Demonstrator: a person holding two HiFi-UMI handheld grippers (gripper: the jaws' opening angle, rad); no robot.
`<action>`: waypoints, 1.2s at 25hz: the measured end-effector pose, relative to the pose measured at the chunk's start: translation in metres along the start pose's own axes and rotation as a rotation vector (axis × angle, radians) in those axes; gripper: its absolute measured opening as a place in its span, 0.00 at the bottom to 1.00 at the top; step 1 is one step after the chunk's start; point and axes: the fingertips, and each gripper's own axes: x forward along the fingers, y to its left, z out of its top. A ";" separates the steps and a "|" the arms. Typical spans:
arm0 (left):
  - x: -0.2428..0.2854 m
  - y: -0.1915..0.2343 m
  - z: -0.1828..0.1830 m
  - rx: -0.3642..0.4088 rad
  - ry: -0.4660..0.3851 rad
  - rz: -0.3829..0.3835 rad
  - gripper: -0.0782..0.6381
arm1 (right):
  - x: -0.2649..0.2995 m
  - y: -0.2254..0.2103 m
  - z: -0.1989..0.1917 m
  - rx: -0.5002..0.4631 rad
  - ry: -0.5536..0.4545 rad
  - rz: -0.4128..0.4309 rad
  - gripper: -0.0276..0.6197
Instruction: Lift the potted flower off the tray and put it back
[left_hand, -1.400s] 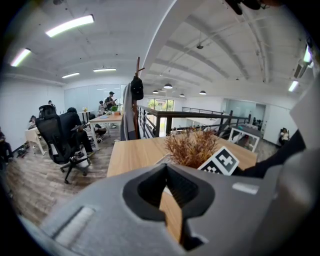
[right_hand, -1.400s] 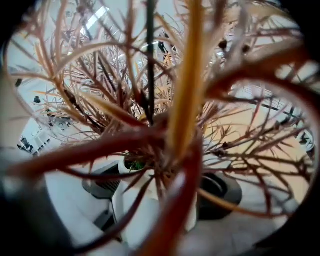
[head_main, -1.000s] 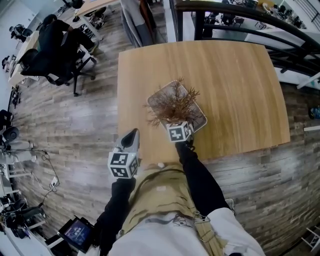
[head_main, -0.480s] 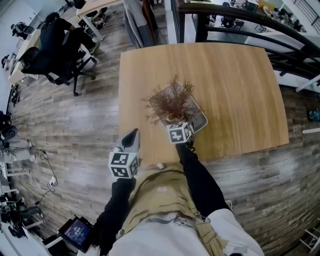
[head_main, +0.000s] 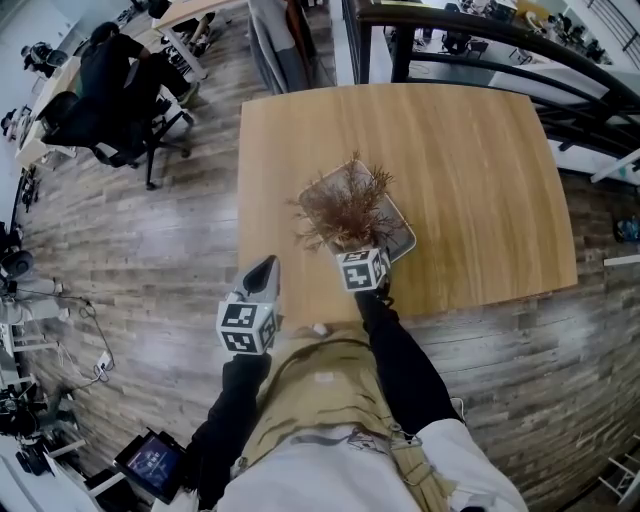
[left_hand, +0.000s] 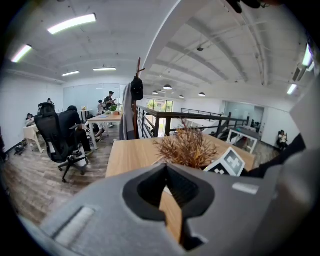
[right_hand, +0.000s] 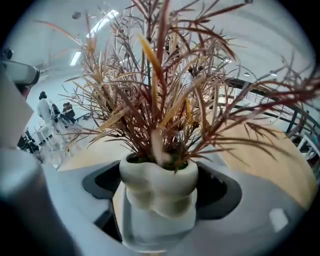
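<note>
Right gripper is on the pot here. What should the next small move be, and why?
Probably a short, straight lift. The right gripper has its jaws closed on the potted flower, which stands over the tray. Whether the pot has cleared the tray cannot be told.

Table (head_main: 470, 170): smooth light wood, satin finish. Floor (head_main: 150, 230): grey-brown wood planks. Pot (right_hand: 157, 187): white, matt, ceramic-looking. Flower (right_hand: 160, 100): dry, wiry brown stems. Tray (head_main: 402, 240): greyish, slight sheen. Left gripper (left_hand: 172, 210): matt grey plastic.

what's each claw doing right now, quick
left claw: shut, nothing in it
right claw: shut on the potted flower, gripping its white pot
</note>
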 end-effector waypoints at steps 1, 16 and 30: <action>0.000 0.000 -0.001 0.000 0.001 -0.001 0.11 | -0.001 0.001 0.001 -0.003 -0.004 0.001 0.76; -0.002 -0.003 0.005 -0.005 -0.016 -0.014 0.11 | -0.020 0.001 0.032 -0.020 -0.084 -0.011 0.76; -0.008 -0.006 0.021 0.002 -0.057 -0.040 0.11 | -0.065 0.008 0.088 -0.043 -0.243 -0.038 0.76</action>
